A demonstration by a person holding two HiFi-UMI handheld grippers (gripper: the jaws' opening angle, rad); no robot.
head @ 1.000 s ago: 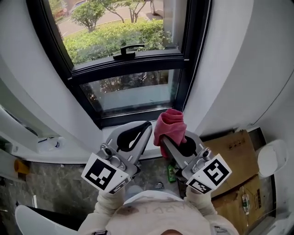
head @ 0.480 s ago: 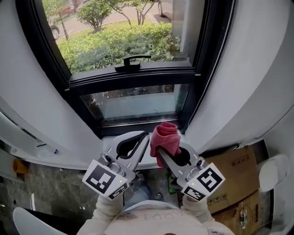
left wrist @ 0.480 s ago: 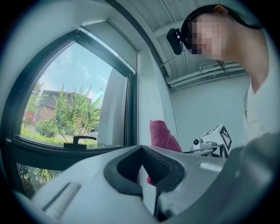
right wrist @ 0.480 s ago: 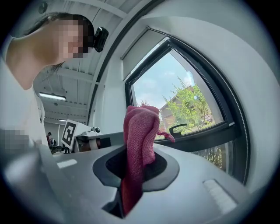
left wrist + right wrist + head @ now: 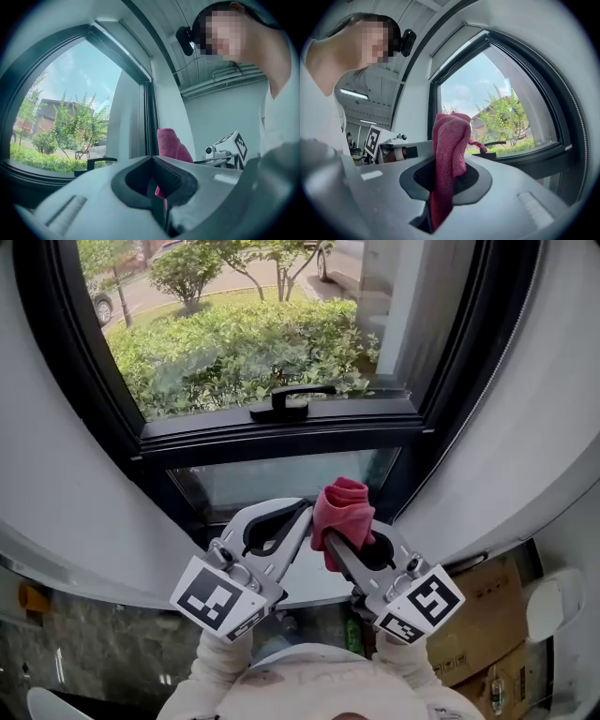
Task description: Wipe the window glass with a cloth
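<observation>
Over the last second both tools have come up from sill level. The grey plastic right gripper (image 5: 345, 532) now carries the bunched pink woven cloth (image 5: 343, 506) in front of the lower glass pane (image 5: 272, 479). It is close to the glass but, as far as I can see, not yet touching it, so I'd say the wiping hasn't started and this is the approach. The jaws are pinched tight on the cloth, with a soft, nubbly fold standing above them and a tail hanging down through the gap. The matching grey left gripper (image 5: 298, 514) rides just beside it, jaws pressed together with nothing in them. Behind, the matte black metal window frame (image 5: 281, 432) carries a black lever handle (image 5: 291, 401), and the smooth upper pane (image 5: 234, 334) shows green hedges outside.
</observation>
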